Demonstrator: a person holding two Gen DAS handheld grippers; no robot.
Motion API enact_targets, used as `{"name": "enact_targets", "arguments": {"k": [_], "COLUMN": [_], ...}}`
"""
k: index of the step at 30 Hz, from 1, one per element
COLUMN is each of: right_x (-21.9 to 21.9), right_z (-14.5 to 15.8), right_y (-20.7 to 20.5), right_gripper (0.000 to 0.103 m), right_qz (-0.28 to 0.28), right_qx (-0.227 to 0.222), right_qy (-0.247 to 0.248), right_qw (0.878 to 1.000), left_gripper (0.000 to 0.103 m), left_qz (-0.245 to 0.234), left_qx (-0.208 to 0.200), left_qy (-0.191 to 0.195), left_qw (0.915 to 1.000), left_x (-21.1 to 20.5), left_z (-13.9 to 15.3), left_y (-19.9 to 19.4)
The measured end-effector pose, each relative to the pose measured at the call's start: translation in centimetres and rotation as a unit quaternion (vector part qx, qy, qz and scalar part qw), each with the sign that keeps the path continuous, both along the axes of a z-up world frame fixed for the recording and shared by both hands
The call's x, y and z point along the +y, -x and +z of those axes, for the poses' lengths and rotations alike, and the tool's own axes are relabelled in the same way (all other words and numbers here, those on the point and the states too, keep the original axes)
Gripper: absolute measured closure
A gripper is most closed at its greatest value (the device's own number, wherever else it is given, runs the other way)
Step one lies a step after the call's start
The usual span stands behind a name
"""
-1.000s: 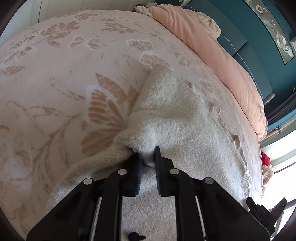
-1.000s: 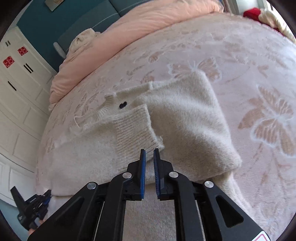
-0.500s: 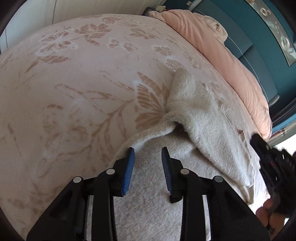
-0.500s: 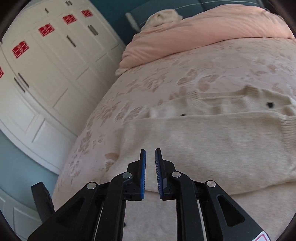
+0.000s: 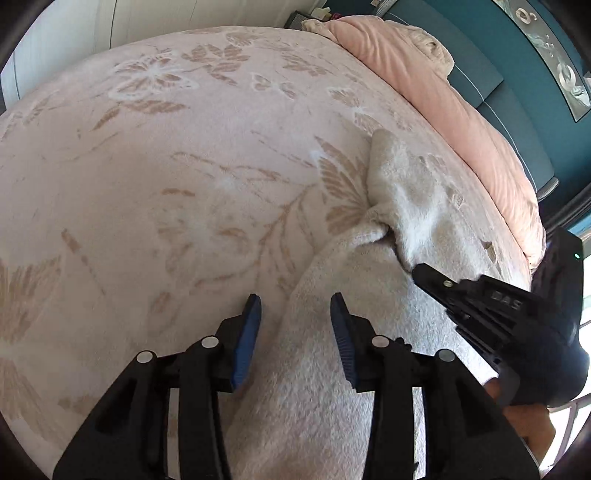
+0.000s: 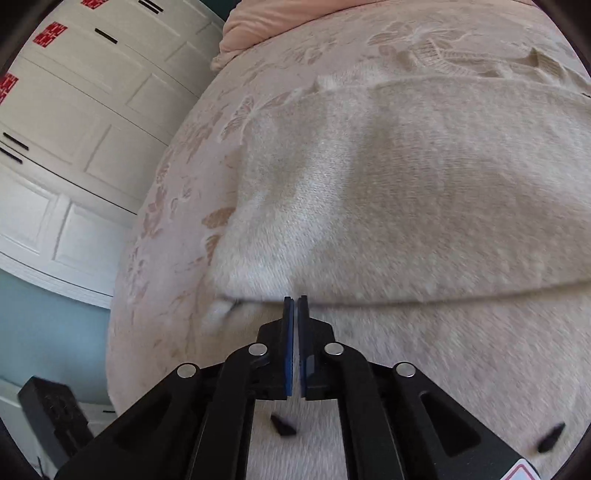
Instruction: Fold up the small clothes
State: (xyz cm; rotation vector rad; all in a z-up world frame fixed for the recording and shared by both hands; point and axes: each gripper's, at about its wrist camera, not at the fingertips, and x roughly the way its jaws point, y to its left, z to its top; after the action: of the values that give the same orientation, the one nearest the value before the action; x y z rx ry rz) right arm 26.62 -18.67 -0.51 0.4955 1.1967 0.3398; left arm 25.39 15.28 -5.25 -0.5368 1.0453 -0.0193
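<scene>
I've let go of the fold: my left gripper, jaws just widened and empty, straddles the cream sweater's edge on the bed. My right gripper has swung to the sweater's twelve-o'clock fold, nearly closed, nothing visibly pinched. Risk: the fluffy knit slipping and unfolding.

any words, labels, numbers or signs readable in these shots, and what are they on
Raised letters on the right gripper body, seen upside down from the left wrist view: too unclear to read for sure.
Red square stickers on the white wardrobe doors: too small and blurred to read.
Red-edged sticker on the right gripper's frame: cut off by the picture's edge, unreadable.
Sweater and bedspread: no text.
</scene>
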Motion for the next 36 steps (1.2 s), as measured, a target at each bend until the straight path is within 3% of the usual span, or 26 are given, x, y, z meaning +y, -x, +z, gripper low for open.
{"name": "enact_targets", "arguments": {"k": [2,4,6,9,12,15,18,23,29,33,36], "right_x": [-3.5,-7.9,-12.9,-19.9,-25.2,-27.3,-26.9,-25.3,-23.6,-23.7,-24.2], "right_z": [3.3,5.7,7.0,7.6,7.1,5.8,5.0,4.9,4.3,3.3,2.4], "right_y": [4.2,9.3,15.4,24.7,32.8,38.1,39.7,38.6,37.0,36.6,36.6], "right_gripper": [0.089,0.07,0.063,0.053,0.045,0.042,0.042,0.037,0.033,0.032,0.03], "right_qz": [-0.019,-0.049,-0.087,-0.146,-0.205,-0.238,-0.24,-0.235,-0.219,-0.223,-0.232], "right_qx": [-0.052,-0.082,-0.09,-0.056,-0.01,0.025,0.039,0.026,0.028,0.039,0.044], "right_qy": [0.002,0.051,0.108,0.193,0.247,0.275,0.288,0.278,0.267,0.238,0.215], "right_qw": [0.998,0.994,0.986,0.969,0.947,0.931,0.926,0.931,0.938,0.944,0.948], "left_gripper": [0.059,0.059,0.059,0.049,0.029,0.028,0.028,0.028,0.018,0.014,0.013], "left_qz": [-0.013,-0.035,-0.058,-0.085,-0.09,-0.089,-0.087,-0.111,-0.11,-0.109,-0.099], "left_qx": [-0.01,-0.01,-0.004,0.001,0.014,0.038,0.048,0.029,0.012,0.017,0.025], "left_qy": [-0.001,-0.023,-0.045,-0.05,-0.058,-0.057,-0.07,-0.112,-0.15,-0.156,-0.133], "left_qw": [0.9999,0.9991,0.9973,0.9951,0.9942,0.9937,0.9926,0.9871,0.9825,0.9816,0.9858], "left_x": [0.4,0.7,0.7,0.8,0.4,-0.4,-1.6,-3.7,-4.8,-4.8,-4.4], "left_z": [0.8,1.1,1.4,1.8,1.8,0.9,0.7,1.8,2.1,1.3,0.3], "left_y": [1.6,3.5,6.0,10.1,14.2,16.9,18.2,18.6,18.4,17.6,17.0]}}
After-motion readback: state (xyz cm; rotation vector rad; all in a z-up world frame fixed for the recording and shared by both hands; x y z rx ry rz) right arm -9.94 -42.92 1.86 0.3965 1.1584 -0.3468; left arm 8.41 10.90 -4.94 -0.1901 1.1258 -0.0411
